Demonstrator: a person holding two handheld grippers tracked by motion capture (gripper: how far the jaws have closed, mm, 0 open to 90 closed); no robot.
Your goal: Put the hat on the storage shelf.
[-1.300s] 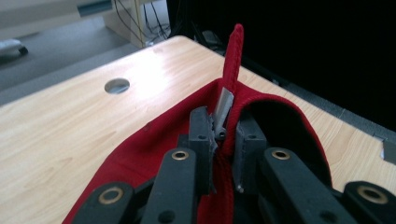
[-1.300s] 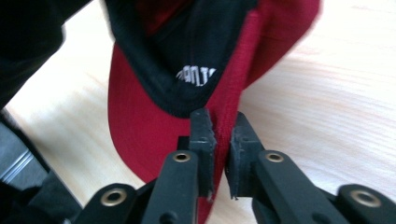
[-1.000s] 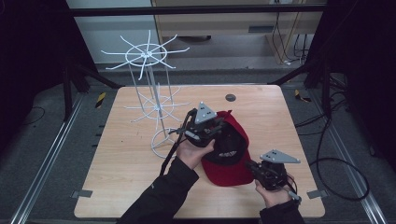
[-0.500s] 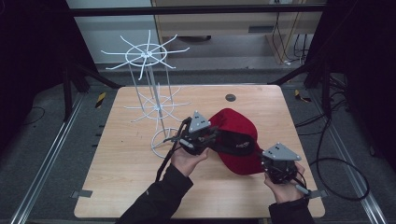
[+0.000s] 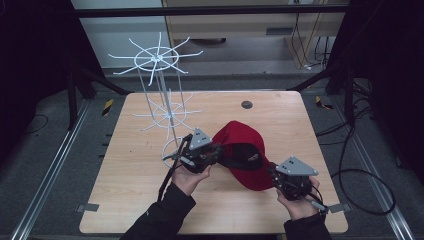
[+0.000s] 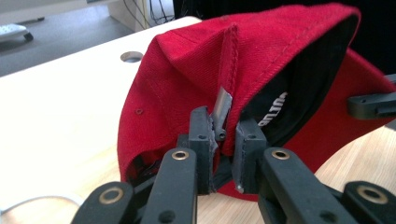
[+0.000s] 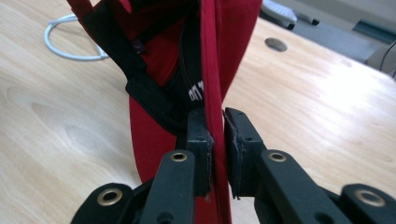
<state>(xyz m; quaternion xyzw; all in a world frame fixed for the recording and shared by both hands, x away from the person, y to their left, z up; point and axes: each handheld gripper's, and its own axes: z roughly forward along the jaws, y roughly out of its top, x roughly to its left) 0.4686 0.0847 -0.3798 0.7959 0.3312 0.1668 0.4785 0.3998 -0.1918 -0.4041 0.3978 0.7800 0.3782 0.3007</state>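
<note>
A: What differs from the frame a second earlier?

B: We see the red cap (image 5: 246, 155) lower and flatter against the wooden table (image 5: 130, 210) than before. The left gripper (image 5: 216, 151), which held the cap higher beside the white wire rack (image 5: 159, 95), has come down and now sits near the rack's ring base (image 5: 170, 148). The right gripper (image 5: 274, 173) has kept its place at the cap's near right edge, and its jaws have just been opening a little.

A: And the jaws, taken left to right?

B: In the left gripper view we see the left gripper (image 6: 224, 140) clamped on the cap's (image 6: 187, 79) rear edge, at a red seam with a grey tab between the pads. In the right gripper view the cap's (image 7: 233, 32) thin red edge stands between the jaws of the right gripper (image 7: 218, 135); the left pad touches it, while a narrow gap shows at the right pad, so we read no firm grip there.

A: How does the cap lie?

B: Just right of the rack's base, its long axis running from the left gripper towards the right one, slanting to the near right. The black lining with white lettering faces up and towards the person.
</note>
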